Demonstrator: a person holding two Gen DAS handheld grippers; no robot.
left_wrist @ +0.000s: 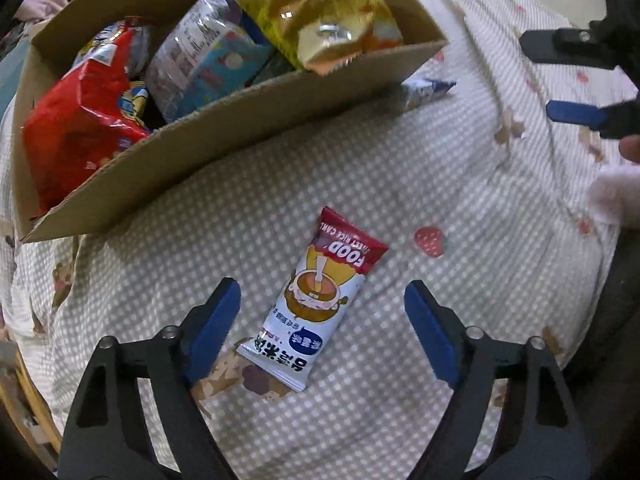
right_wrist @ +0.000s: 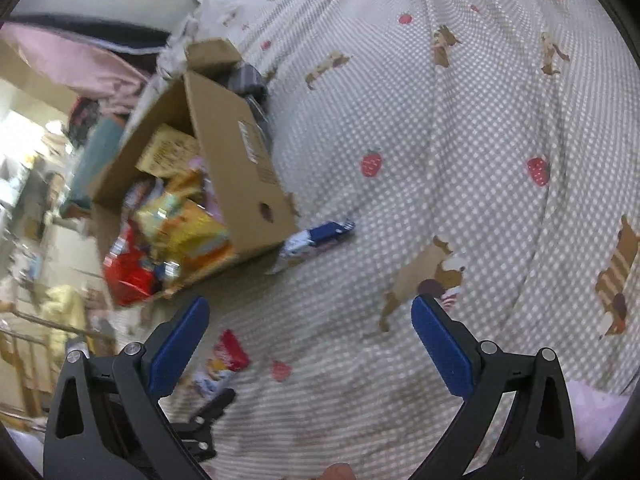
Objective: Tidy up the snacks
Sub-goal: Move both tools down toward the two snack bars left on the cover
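Snack packet (left_wrist: 316, 304) between left gripper (left_wrist: 322, 320) wide jaws, untouched.

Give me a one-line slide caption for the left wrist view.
Open left gripper poised over a rice cake packet on the bedsheet, beside the cardboard box of snacks.

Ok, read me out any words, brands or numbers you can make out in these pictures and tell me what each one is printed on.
"FOOD": upside down on the red end of the snack packet lying on the bedspread.
Smaller white line beside it: partly cut off, not surely readable.
Large Chinese characters on the packet's white end: not surely readable.
Print on the cardboard box side: blurred.
Bags inside the box, and the blue packet: too blurred.
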